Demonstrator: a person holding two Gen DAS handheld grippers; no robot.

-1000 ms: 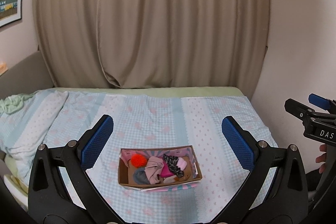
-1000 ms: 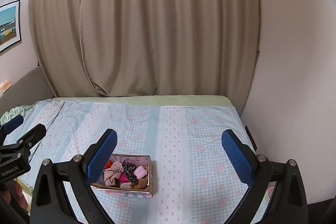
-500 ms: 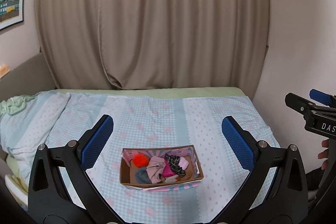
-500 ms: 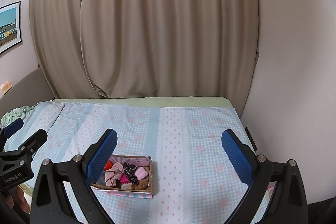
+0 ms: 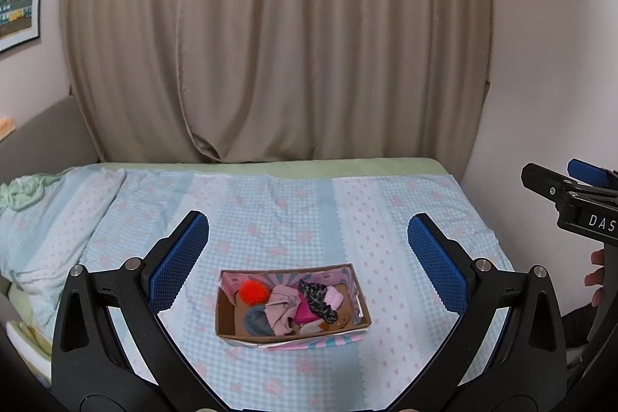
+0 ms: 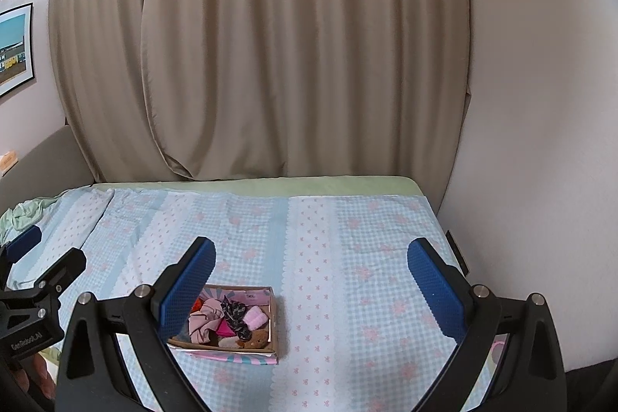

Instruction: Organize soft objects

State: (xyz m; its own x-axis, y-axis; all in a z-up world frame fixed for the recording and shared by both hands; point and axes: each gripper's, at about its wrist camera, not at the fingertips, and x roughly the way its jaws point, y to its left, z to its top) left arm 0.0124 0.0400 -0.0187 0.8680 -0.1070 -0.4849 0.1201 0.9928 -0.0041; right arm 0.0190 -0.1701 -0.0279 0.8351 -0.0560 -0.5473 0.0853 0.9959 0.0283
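**Both grippers spread above the box of soft things**

The left gripper (image 5: 307, 265) and right gripper (image 6: 311, 280) both hold their jaws wide apart and grip nothing. The cardboard box (image 5: 228, 311) of soft items sits on the bedspread (image 5: 386, 211), centred ahead of the left fingers (probably the nearer), long axis crosswise, and toward the right gripper's left finger.

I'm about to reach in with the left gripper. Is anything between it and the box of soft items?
Nothing visible. The left gripper hangs open above the bedspread, and the box lies uncovered between its fingers' line of sight.
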